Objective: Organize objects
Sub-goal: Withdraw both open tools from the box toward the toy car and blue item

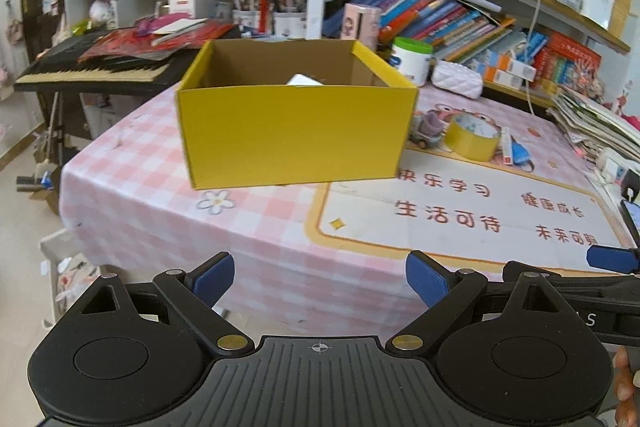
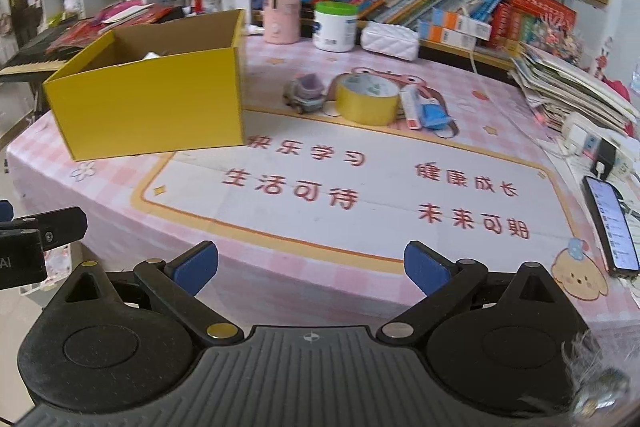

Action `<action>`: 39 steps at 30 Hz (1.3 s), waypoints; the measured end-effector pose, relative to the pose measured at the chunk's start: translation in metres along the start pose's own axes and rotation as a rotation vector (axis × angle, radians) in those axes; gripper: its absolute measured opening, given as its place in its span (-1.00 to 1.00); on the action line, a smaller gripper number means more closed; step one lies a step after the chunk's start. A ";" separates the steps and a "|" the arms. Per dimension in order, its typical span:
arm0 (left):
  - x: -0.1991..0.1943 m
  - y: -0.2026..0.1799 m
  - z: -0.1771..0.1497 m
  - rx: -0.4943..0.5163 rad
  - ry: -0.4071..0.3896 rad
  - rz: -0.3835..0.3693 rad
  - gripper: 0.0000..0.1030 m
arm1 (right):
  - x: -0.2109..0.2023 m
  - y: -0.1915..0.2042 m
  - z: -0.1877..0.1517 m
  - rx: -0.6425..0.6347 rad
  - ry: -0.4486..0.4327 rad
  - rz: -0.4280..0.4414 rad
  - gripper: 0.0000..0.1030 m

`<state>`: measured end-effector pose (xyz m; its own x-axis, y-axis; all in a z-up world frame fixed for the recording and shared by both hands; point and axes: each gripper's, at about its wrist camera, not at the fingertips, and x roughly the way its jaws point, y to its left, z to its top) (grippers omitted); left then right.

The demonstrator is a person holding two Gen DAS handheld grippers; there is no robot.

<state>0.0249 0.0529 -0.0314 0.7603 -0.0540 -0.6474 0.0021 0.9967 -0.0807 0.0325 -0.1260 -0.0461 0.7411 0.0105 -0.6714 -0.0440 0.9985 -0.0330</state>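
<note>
A yellow cardboard box (image 1: pixel 294 133) stands open on the pink checked table; it also shows in the right wrist view (image 2: pixel 152 107), with a white item inside (image 1: pixel 304 79). Right of the box lie a small toy car (image 2: pixel 306 95), a yellow tape roll (image 2: pixel 366 99), a white tube (image 2: pixel 410 107) and a blue item (image 2: pixel 434 115). My left gripper (image 1: pixel 320 281) is open and empty, hovering at the table's near edge, well short of the box. My right gripper (image 2: pixel 311 267) is open and empty, at the near edge in front of the printed mat.
A white jar (image 2: pixel 335 27), a pink cylinder (image 2: pixel 281 9) and a white quilted pouch (image 2: pixel 390 41) stand at the back. A phone (image 2: pixel 612 223) and stacked papers (image 2: pixel 572 87) lie at the right. A keyboard (image 1: pixel 92 67) stands left of the table. Bookshelves fill the back.
</note>
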 end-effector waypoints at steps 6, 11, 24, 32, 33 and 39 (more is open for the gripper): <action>0.015 -0.022 0.010 0.023 0.006 -0.036 0.84 | 0.008 -0.023 0.006 0.023 0.009 -0.033 0.95; 0.029 -0.042 0.022 0.036 0.002 -0.057 0.84 | 0.020 -0.045 0.016 0.044 0.019 -0.054 0.95; 0.065 -0.085 0.048 0.045 0.007 -0.081 0.84 | 0.053 -0.091 0.048 0.045 0.025 -0.070 0.95; 0.086 -0.109 0.065 0.035 -0.002 -0.086 0.84 | 0.075 -0.116 0.069 0.025 0.022 -0.061 0.95; 0.088 -0.112 0.067 0.032 -0.002 -0.085 0.84 | 0.077 -0.119 0.071 0.021 0.021 -0.059 0.95; 0.102 -0.128 0.075 0.009 -0.005 -0.072 0.84 | 0.095 -0.135 0.086 -0.010 0.023 -0.039 0.95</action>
<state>0.1514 -0.0762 -0.0302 0.7612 -0.1249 -0.6364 0.0624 0.9908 -0.1198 0.1662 -0.2550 -0.0419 0.7270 -0.0299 -0.6860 -0.0223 0.9975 -0.0672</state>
